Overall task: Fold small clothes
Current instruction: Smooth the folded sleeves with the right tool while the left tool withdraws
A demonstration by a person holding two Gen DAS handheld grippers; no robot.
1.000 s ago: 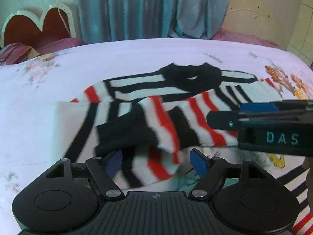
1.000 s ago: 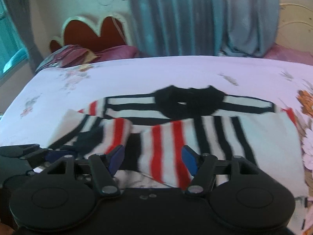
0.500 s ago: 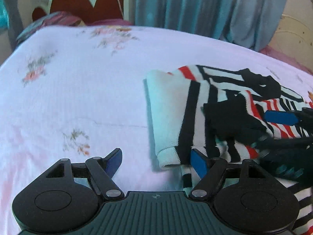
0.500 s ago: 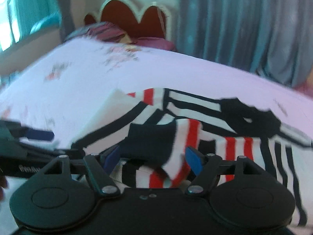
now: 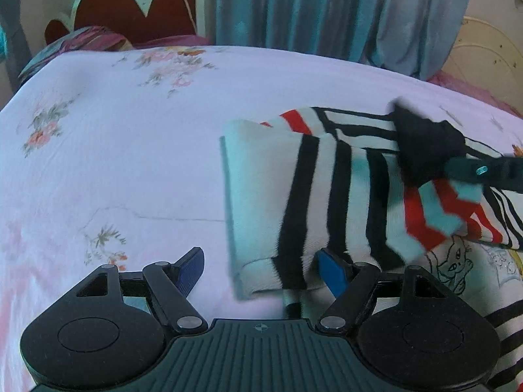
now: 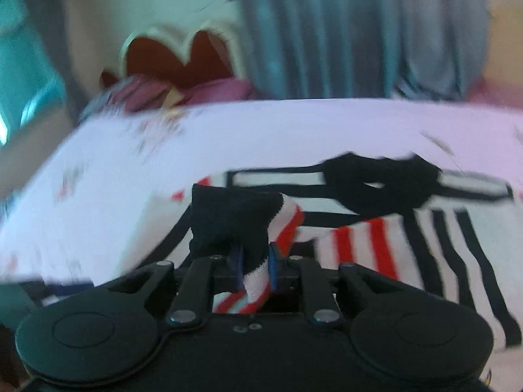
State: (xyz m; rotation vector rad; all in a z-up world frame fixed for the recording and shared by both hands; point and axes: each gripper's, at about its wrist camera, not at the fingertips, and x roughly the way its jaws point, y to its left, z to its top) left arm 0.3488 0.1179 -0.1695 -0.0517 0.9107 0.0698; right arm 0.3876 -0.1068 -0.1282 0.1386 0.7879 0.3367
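A small white sweater [image 5: 278, 176] with black and red stripes and a black collar [image 6: 376, 186] lies partly folded on the bed. My left gripper [image 5: 258, 271] is open at the sweater's near left corner, with the folded hem between its blue pads. My right gripper [image 6: 256, 268] is shut on the sweater's sleeve [image 6: 238, 225], whose black cuff stands up above the jaws. In the left wrist view my right gripper [image 5: 483, 171] holds the sleeve lifted at the far right.
The bed [image 5: 114, 147] has a pale floral sheet. A red scalloped headboard [image 5: 137, 13] and dark pillows [image 5: 81, 40] stand at the far left. Grey-blue curtains [image 5: 327, 9] hang behind the bed.
My right gripper has closed on the sleeve and lifted it. My left gripper has stayed open at the sweater's left corner and moved a little closer to the hem.
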